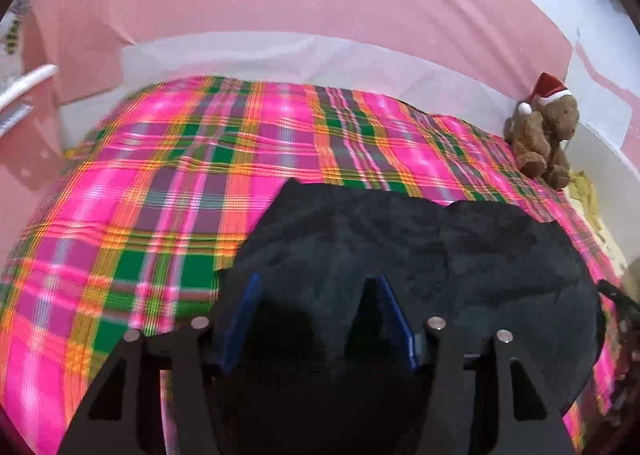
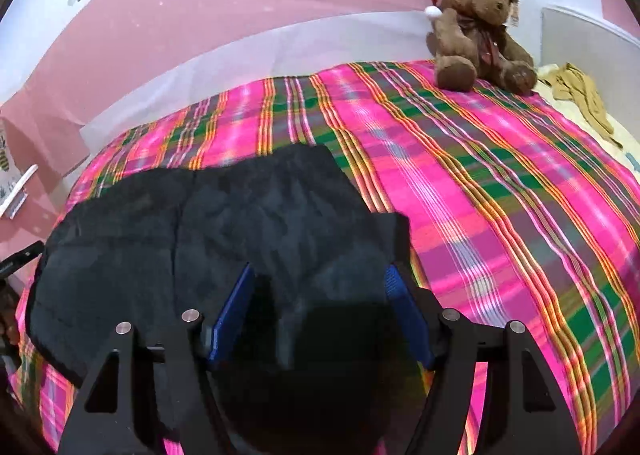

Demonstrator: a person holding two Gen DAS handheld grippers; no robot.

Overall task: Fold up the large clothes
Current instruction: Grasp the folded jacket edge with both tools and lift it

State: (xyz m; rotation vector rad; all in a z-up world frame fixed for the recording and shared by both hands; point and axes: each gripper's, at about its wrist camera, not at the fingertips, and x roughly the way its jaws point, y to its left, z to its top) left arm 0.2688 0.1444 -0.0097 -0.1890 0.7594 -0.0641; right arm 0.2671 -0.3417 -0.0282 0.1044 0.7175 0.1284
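Observation:
A dark navy garment [image 1: 400, 239] lies spread on a bed covered by a pink, green and orange plaid sheet [image 1: 160, 175]. My left gripper [image 1: 318, 279] hovers over the garment's near left part, its blue pads [image 1: 248, 315] wide apart with dark cloth lying in the gap. In the right wrist view the same garment [image 2: 200, 223] fills the left half, and my right gripper [image 2: 322, 269] sits over its near right edge. Its blue pads [image 2: 232, 315] also stand wide, with a fold of cloth between them. Whether any pad touches the cloth is hidden in the dark.
A brown teddy bear with a red Santa hat [image 2: 480, 27] sits at the bed's far right corner, also in the left wrist view [image 1: 544, 139]. A crumpled yellowish cloth [image 2: 580, 91] lies beside it. Pink wall [image 2: 240, 15] runs behind the bed. Plaid sheet [image 2: 500, 195] extends right.

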